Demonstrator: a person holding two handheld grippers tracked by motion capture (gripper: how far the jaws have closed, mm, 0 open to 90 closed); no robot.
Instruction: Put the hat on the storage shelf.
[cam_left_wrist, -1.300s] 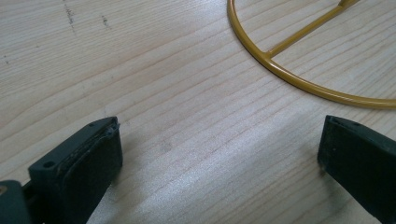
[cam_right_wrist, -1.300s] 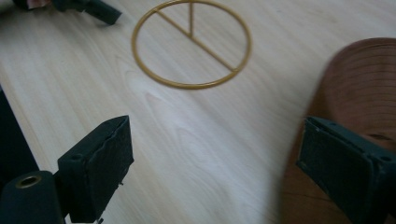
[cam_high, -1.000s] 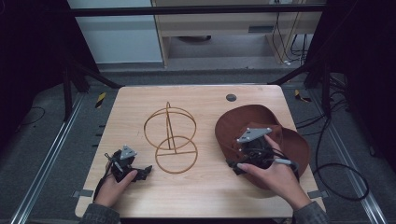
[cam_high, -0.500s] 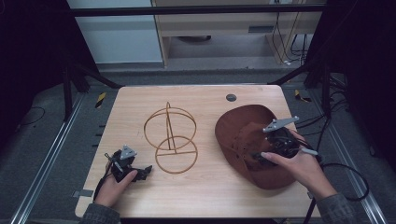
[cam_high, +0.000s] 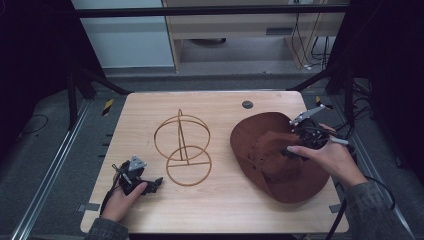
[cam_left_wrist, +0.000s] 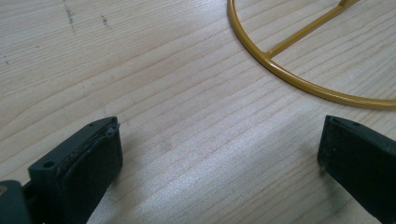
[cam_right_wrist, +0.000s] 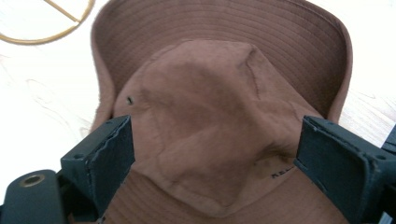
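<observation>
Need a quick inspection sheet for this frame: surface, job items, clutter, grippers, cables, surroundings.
Surface: light wooden table, with a dark round grommet near the far edge.
Job's things: brown brimmed hat lying on the table's right side; gold wire stand at centre, its ring base flat on the wood.
Clutter: nothing seen.
Grippers: left gripper open, low over bare wood near the stand's base ring; right gripper open, jaws either side of the hat's crown.
Cables: black cable trailing off the right table edge; wires under the far bench.
Surroundings: grey floor, dark frame struts.
</observation>
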